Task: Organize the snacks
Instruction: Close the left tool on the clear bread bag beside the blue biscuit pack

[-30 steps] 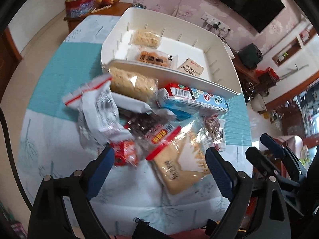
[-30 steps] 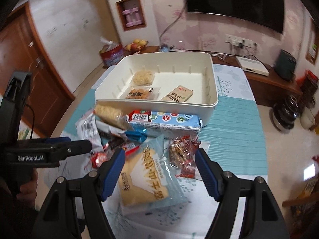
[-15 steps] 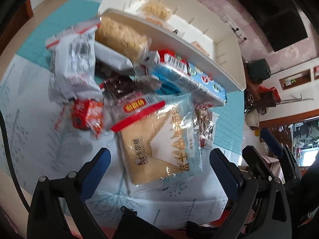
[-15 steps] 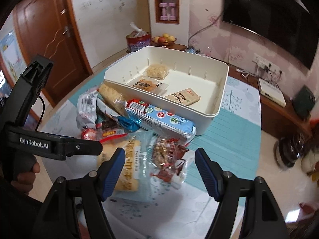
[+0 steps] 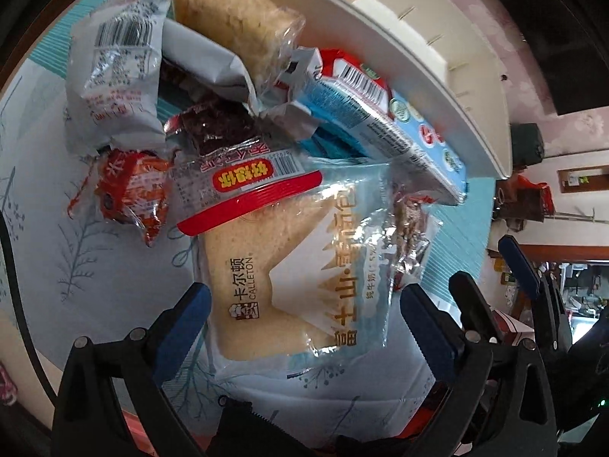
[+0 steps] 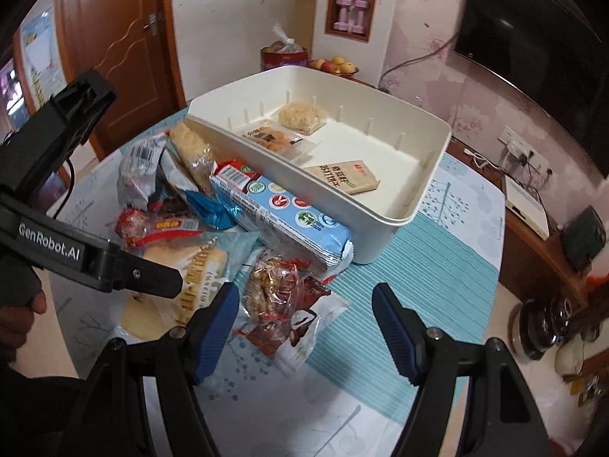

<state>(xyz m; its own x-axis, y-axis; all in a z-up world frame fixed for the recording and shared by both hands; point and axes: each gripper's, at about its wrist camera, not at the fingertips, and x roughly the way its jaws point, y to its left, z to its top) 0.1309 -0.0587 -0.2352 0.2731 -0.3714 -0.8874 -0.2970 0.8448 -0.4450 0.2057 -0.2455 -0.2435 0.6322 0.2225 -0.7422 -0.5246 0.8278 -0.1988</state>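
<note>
Bread packet (image 5: 289, 285): lower centre of the left wrist view, on the tablecloth (image 5: 49, 228), front of the snack pile.
Handling: likely light, soft, slippery film; pinch across its sides, gently.
Look: pale cake, blue-white wrapper.
Left gripper (image 5: 304, 327): spread, straddling it, not touching.
Right gripper (image 6: 304, 323): spread, empty.
Bin (image 6: 380, 224): upper centre, three snacks inside.

Your left gripper (image 5: 304, 320) points steeply downward, its blue-padded jaws spread wide. Your right gripper (image 6: 306, 321) tilts forward and down, jaws likewise parted. Your left hand (image 6: 19, 304) grips the left gripper's handle.
</note>
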